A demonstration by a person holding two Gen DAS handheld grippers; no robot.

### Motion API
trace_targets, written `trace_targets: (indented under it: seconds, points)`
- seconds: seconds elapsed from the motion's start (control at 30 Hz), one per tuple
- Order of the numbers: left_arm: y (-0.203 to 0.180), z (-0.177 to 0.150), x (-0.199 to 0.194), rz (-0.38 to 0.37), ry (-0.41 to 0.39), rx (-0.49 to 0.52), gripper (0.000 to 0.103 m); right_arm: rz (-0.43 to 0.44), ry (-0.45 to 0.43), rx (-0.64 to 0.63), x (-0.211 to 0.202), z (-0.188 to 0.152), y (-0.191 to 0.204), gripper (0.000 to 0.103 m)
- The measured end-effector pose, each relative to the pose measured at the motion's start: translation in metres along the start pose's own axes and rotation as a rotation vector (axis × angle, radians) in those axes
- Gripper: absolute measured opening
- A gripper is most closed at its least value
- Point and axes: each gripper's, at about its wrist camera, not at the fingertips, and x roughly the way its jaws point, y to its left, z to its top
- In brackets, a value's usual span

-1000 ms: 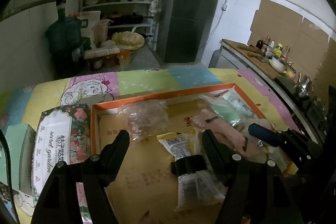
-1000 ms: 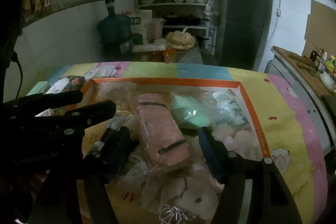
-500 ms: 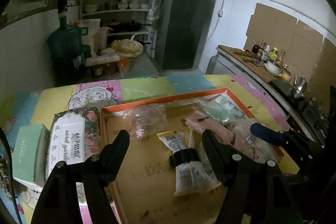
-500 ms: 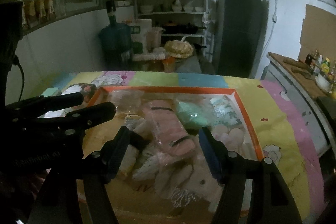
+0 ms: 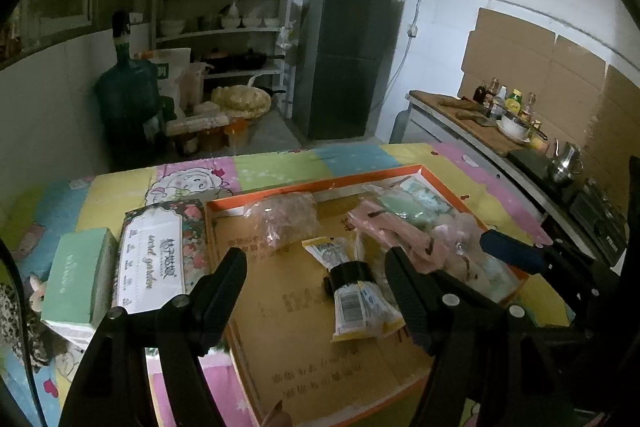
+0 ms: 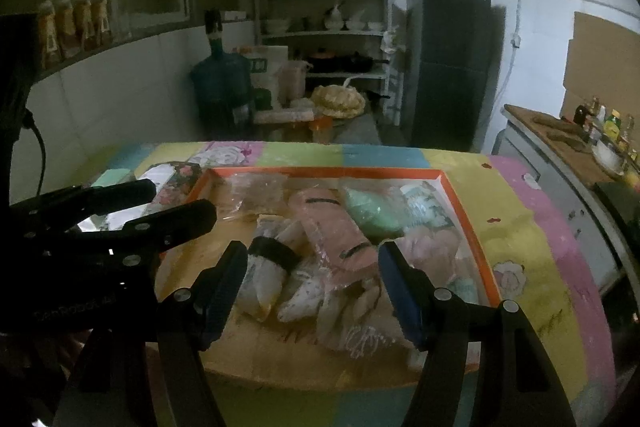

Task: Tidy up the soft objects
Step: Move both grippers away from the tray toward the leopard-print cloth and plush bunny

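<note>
soft packets (image 6: 332, 247) | bagged, pink/green/white | heaped flat | right side of orange-rimmed tray (image 6: 468, 227)

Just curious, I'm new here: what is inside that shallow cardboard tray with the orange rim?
The tray holds soft packs: a clear crinkly bag, a pink pack, a mint-green pack and a black-banded packet. More wrapped items are heaped there; anything beneath them is covered.

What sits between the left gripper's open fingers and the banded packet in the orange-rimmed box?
Nothing visible. The left gripper is open above the bare cardboard floor of the box, and the banded packet lies uncovered just ahead; the clear bag lies farther back.
</note>
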Motion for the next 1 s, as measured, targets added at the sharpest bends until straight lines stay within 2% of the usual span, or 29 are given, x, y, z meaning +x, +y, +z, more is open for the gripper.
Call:
trace_targets:
  seconds: [0.4, 1.0]
  points:
    - [0.011, -0.014, -0.030, 0.011, -0.035, -0.010, 0.071, 0.005, -0.023, 0.053, -0.021, -0.021, 0.009, 0.070]
    - [0.046, -0.042, -0.077, 0.057, -0.075, -0.031, 0.071, -0.004, -0.096, 0.055, -0.058, -0.041, 0.062, 0.070]
